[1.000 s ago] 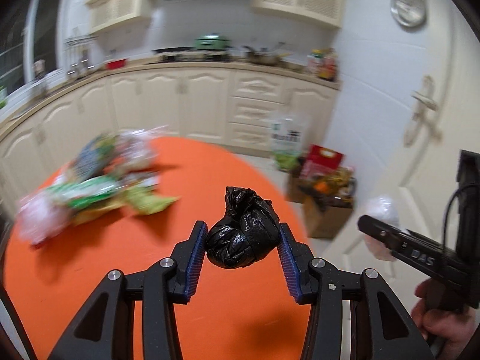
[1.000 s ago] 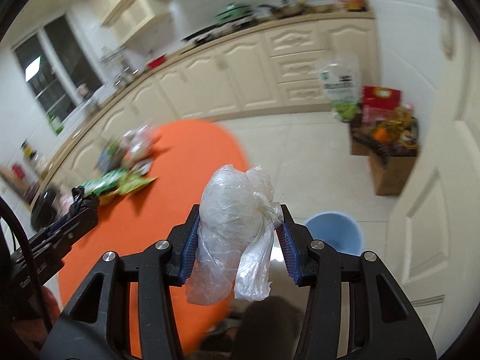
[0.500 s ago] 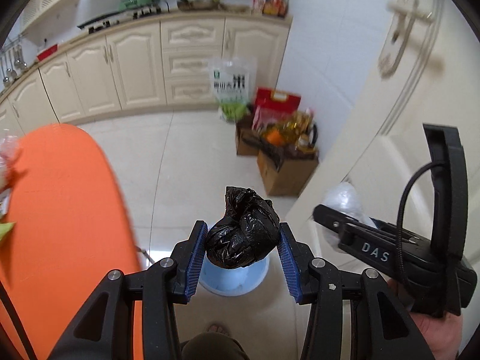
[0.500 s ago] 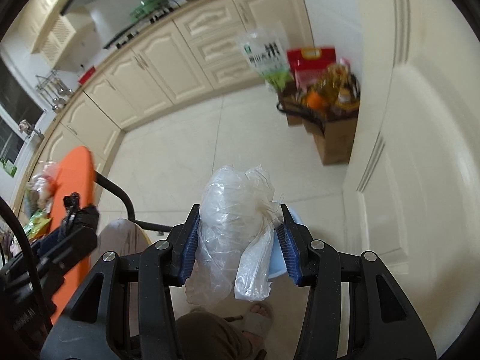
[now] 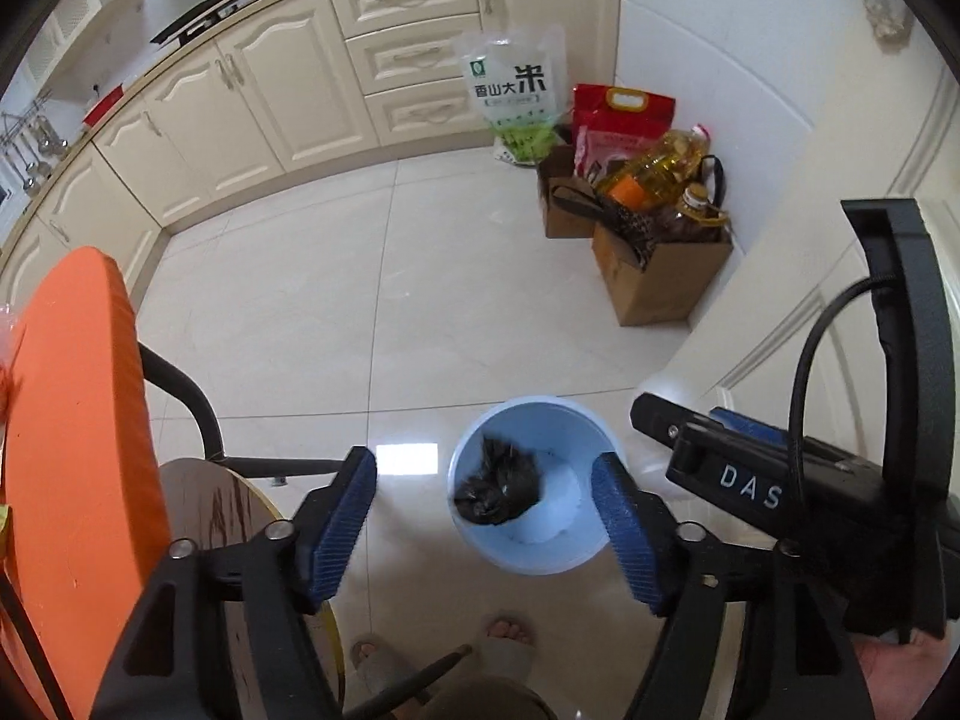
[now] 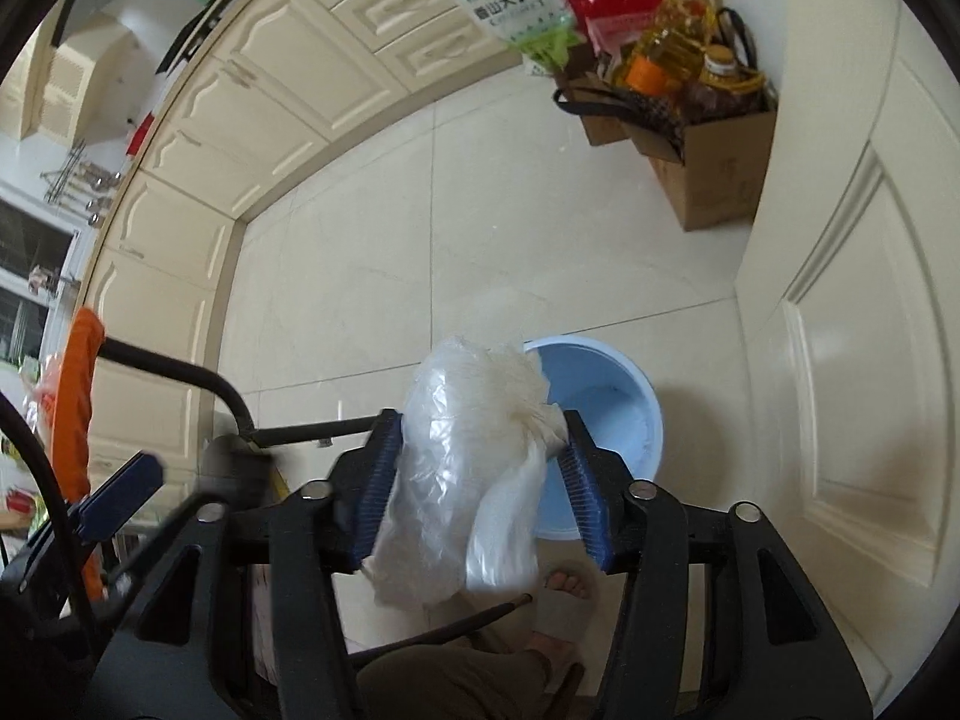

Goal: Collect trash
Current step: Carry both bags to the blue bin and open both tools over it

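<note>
1. left gripper (image 5: 483,521) spread, jaws just opened, nothing between them — black bag (image 5: 497,483) lies in blue bin (image 5: 480,558) on the floor.
2. right gripper (image 6: 477,471) jaws just widening; clear bag (image 6: 468,468) sits between pads, grip slack or not, can't tell.
3. step: dumping trash. next — clear bag must fall inside the rim.

Both grippers were black, blue-padded, silver-screwed; the right gripper (image 5: 750,480) bore "DAS" and a black cable; the feet (image 5: 510,636) perhaps wore sandals.

Black bag (image 5: 497,483), light-blue bin (image 5: 528,558)
</note>
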{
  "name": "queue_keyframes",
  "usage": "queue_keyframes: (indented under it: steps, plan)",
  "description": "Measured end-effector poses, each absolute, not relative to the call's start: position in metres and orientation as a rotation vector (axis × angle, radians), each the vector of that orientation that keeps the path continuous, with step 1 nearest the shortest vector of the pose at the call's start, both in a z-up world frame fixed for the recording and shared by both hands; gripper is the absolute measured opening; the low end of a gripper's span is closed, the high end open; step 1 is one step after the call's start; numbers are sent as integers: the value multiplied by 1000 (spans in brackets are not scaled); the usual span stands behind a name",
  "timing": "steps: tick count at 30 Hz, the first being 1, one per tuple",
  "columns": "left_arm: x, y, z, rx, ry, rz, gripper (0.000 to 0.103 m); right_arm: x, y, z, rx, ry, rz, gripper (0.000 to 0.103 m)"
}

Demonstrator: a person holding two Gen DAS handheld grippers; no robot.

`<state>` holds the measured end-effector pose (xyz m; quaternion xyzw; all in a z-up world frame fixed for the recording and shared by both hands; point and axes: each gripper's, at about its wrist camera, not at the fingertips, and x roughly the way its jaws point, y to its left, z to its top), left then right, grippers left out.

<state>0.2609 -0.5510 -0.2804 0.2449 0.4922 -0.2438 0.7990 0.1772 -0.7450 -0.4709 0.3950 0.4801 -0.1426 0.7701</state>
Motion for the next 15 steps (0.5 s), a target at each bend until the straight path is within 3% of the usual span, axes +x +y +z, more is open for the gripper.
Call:
queue_keyframes:
  steps: [9, 15]
  plan:
    - [225, -561, -283, 578, 1012, -552, 89, 164, -750, -468, 878, 1024, -346, 84]
    - [193, -518, -237, 535, 896, -594, 91, 144, -746, -440, 883, 966, -395, 89]
